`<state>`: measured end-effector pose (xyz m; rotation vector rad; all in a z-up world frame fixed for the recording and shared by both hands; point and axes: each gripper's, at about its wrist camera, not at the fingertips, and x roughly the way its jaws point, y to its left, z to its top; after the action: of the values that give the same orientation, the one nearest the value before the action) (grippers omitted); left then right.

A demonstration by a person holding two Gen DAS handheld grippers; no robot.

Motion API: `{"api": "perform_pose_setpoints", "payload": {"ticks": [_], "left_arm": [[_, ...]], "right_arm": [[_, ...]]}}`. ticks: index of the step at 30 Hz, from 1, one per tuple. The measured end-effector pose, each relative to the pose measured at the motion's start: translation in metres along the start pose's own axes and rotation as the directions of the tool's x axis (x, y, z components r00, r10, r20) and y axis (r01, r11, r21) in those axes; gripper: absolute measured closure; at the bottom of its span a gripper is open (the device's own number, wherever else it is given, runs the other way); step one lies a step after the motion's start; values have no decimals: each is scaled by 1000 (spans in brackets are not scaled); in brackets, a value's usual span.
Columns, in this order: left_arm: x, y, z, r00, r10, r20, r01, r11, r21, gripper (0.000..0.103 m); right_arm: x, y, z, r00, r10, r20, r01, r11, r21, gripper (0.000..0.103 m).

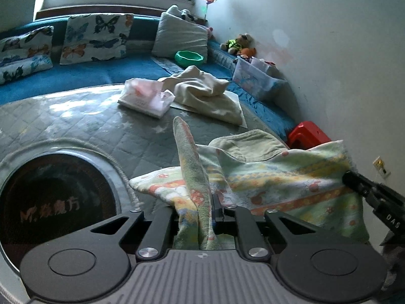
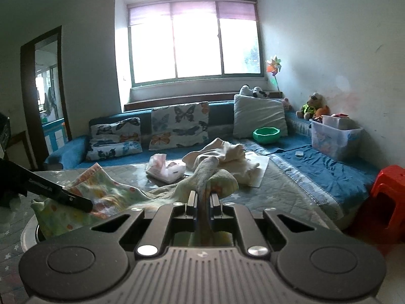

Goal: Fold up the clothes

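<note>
A patterned towel, pale green with orange and yellow bands and small red figures, is held up over a grey quilted cover with white stars. One bunched edge of it is pinched between the closed jaws of the left gripper, and a narrow fold stands up past the fingers. Another gathered edge is pinched in the same way by the right gripper, whose jaws are pressed together on the cloth. The rest of the towel hangs slack between the 2 tools, its plain olive underside turned up in places. In the left wrist view the right gripper's black tip is seen at the towel's far right edge.

Beyond the towel, a crumpled cream garment is seen lying on a white sheet, with a pink and white tissue pack just beside it. Farther back a blue sofa is lined with 3 butterfly cushions and a grey pillow; a green bowl, a clear storage box and soft toys are set along it. A red stool stands at the right, and a dark round tabletop with lettering is seen at the lower left.
</note>
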<state>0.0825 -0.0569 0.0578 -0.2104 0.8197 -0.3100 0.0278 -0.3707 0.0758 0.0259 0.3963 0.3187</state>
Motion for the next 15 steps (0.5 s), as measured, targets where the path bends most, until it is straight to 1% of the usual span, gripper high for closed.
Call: {"api": "perform_pose_setpoints", "payload": {"ticks": [9, 15], "left_arm": [[24, -7, 0, 999, 19, -44, -17, 999, 32, 91], [37, -5, -5, 997, 29, -71, -27, 999, 29, 91]], "right_arm": [[3, -9, -10, 999, -38, -28, 38, 999, 12, 95], [8, -12, -19, 998, -42, -50, 43, 999, 18, 95]]}}
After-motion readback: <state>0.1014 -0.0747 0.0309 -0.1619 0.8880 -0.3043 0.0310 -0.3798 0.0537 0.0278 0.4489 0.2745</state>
